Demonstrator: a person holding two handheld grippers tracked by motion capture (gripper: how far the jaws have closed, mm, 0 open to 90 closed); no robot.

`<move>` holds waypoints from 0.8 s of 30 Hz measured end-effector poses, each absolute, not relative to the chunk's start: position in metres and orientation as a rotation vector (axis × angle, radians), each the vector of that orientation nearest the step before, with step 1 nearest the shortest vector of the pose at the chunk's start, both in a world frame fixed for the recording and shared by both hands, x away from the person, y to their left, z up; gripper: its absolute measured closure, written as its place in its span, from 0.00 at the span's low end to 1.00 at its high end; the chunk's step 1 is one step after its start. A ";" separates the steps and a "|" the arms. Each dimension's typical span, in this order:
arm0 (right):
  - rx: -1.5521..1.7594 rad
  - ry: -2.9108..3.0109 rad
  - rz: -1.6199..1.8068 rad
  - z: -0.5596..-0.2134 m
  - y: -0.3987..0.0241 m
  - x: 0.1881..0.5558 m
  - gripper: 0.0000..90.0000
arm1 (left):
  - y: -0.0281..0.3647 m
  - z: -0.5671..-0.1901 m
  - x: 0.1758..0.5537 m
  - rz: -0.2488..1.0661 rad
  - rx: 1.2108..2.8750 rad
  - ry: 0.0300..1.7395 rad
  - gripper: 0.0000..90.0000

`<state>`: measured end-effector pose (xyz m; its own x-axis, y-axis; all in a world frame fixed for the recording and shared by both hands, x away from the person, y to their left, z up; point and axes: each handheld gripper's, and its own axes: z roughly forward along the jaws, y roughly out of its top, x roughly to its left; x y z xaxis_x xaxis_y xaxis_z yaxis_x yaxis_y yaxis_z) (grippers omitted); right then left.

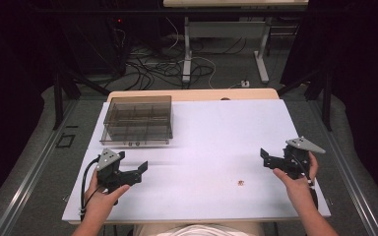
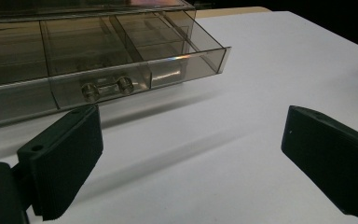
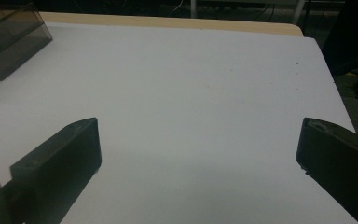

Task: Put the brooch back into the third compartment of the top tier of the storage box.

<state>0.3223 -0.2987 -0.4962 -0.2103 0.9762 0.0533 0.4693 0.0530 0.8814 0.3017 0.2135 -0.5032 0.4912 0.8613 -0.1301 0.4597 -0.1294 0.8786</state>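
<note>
A smoky clear plastic box with several compartments stands at the back left of the white table. In the left gripper view its drawer front carries a clear handle, and the drawer looks partly pulled out. My left gripper is just in front of the box, open and holding nothing; its open jaws point at the drawer. At the table's right side my right gripper is open as well, with bare tabletop between its jaws. A tiny brown object lies near the front, left of the right hand.
A wooden strip borders the table's far edge. Beyond it are floor cables and the legs of another desk. The box's corner sits at the upper left of the right gripper view. Dark curtains close both sides.
</note>
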 end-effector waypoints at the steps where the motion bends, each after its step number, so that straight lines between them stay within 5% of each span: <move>1: 1.445 1.741 1.106 -0.497 -0.298 0.323 0.00 | 0.213 -0.504 0.302 0.513 1.760 1.124 0.06; 24: 1.448 1.759 1.124 -0.495 -0.292 0.322 0.00 | 0.186 -0.495 0.305 0.539 1.776 1.086 0.14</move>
<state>0.3216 -0.2923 -0.4953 -0.2320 0.9703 0.0688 0.4702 0.0499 0.8811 0.3054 0.1857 -0.4948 0.5079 0.8554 -0.1018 0.4358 -0.1532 0.8869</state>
